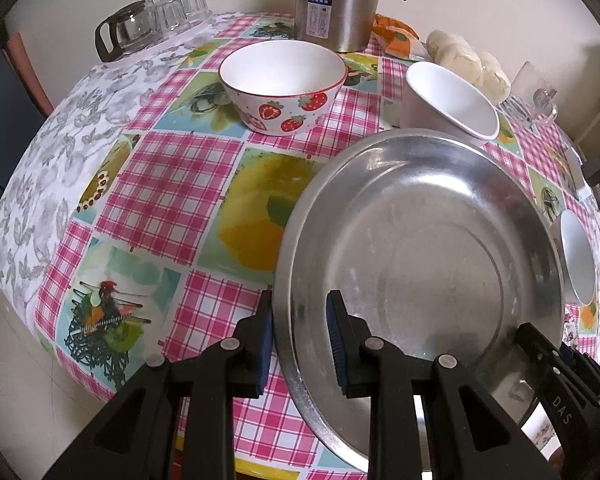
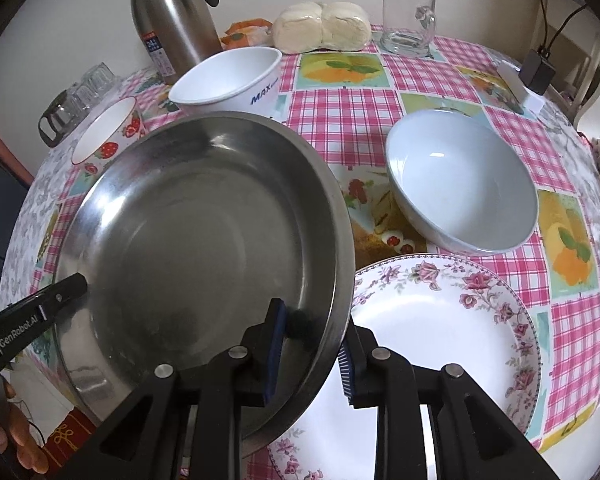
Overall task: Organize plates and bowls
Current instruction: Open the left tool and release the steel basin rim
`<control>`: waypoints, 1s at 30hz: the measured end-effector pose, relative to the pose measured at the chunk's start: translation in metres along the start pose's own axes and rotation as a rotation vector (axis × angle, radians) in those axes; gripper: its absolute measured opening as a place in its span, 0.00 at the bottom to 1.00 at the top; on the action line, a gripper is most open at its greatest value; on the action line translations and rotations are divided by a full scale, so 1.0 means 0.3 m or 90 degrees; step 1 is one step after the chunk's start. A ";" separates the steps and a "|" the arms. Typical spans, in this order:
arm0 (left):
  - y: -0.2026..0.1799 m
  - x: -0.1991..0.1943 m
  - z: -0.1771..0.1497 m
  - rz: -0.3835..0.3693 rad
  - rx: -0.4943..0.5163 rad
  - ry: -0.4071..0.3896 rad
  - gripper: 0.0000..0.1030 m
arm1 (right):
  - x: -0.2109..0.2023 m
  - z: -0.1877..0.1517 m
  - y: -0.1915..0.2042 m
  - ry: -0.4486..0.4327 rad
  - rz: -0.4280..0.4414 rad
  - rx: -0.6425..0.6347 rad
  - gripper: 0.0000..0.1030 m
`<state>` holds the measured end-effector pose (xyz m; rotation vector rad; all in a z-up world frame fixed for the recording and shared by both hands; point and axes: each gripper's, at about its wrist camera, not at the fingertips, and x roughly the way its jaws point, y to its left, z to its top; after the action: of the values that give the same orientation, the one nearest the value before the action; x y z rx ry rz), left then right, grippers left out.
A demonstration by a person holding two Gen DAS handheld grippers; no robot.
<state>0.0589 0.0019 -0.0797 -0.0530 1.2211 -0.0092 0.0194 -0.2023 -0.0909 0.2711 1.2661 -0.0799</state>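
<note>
Both grippers hold a round steel plate [image 1: 440, 248] by its rim. My left gripper [image 1: 300, 344] is shut on its left rim. My right gripper [image 2: 312, 356] is shut on its right rim; the plate [image 2: 196, 216] is tilted and lifted over a floral plate [image 2: 432, 344]. A strawberry bowl [image 1: 284, 84] stands beyond, with a white bowl [image 1: 448, 100] marked MAX [image 2: 236, 76] to its right. A pale blue bowl [image 2: 464, 180] sits behind the floral plate. The right gripper's fingers [image 1: 540, 348] show in the left wrist view.
A steel thermos [image 2: 172, 16], a glass carafe and tumblers [image 1: 148, 24], a glass mug [image 2: 408, 20], bagged buns [image 2: 320, 26] and a snack packet [image 1: 396, 36] stand along the table's back. The checked tablecloth [image 1: 172, 184] covers a round table.
</note>
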 end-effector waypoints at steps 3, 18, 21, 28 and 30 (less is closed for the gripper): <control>0.002 0.004 0.000 0.000 -0.004 0.002 0.26 | 0.003 -0.002 0.002 0.002 -0.008 -0.004 0.39; 0.035 -0.013 0.016 0.012 -0.033 -0.021 0.68 | -0.037 0.010 0.024 -0.047 -0.010 -0.024 0.83; 0.033 -0.015 0.017 0.022 -0.027 -0.027 0.69 | -0.042 0.011 0.023 -0.057 -0.008 -0.022 0.93; 0.036 -0.043 0.024 0.023 -0.025 -0.063 0.81 | -0.056 0.013 0.029 -0.082 -0.002 -0.033 1.00; 0.036 -0.052 0.025 0.023 -0.025 -0.074 0.83 | -0.064 0.015 0.027 -0.091 -0.001 -0.031 1.00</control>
<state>0.0605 0.0136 -0.0630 -0.0656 1.1061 0.0485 0.0194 -0.1972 -0.0702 0.2185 1.1246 -0.0688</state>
